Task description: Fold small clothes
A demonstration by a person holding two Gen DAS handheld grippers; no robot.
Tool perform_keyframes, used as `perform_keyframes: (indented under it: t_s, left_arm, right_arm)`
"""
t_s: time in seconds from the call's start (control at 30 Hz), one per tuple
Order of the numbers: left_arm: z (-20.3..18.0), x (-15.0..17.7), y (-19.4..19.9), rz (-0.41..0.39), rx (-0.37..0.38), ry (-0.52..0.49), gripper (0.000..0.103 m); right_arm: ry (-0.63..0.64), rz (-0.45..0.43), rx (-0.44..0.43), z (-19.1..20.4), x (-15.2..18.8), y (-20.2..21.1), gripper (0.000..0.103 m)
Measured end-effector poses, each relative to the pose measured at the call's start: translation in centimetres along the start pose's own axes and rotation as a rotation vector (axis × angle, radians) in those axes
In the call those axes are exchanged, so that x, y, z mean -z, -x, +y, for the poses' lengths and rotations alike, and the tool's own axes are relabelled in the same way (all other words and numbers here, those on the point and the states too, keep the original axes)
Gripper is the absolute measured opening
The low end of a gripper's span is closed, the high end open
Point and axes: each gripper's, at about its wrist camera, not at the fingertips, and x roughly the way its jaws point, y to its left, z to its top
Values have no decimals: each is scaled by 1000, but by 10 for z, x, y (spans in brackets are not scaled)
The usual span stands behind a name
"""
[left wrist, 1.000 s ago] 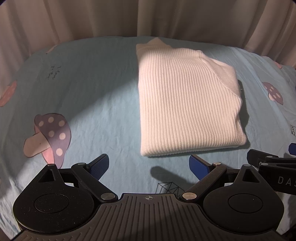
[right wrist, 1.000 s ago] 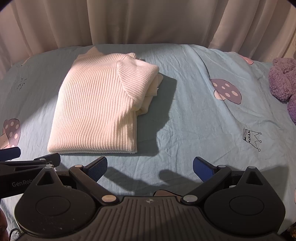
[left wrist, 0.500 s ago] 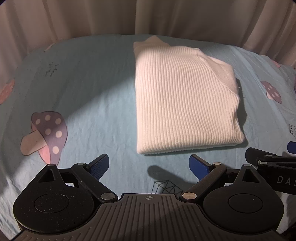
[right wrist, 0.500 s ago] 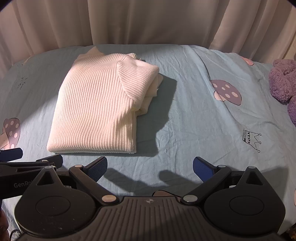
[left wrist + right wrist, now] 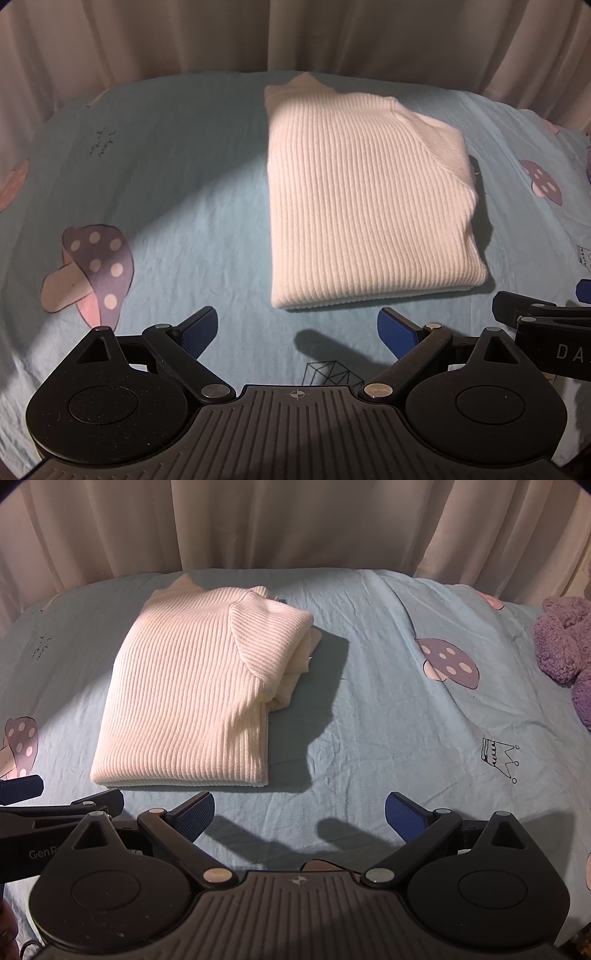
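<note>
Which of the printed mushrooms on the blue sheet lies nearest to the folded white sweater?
The purple dotted mushroom right of the white ribbed sweater; the mushroom at the left edge lies farther.

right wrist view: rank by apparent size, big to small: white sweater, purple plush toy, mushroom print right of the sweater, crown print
1. white sweater
2. purple plush toy, cut off by the frame edge, so true extent unsure
3. mushroom print
4. crown print
</note>
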Motion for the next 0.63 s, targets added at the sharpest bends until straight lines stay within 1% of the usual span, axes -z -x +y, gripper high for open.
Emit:
perform_keyframes:
  t_s: [0.63]
  left_arm:
    - [-3,0,1,-2,-6,-23,97]
  right_arm:
    - [4,-1,4,0,-1,1,99]
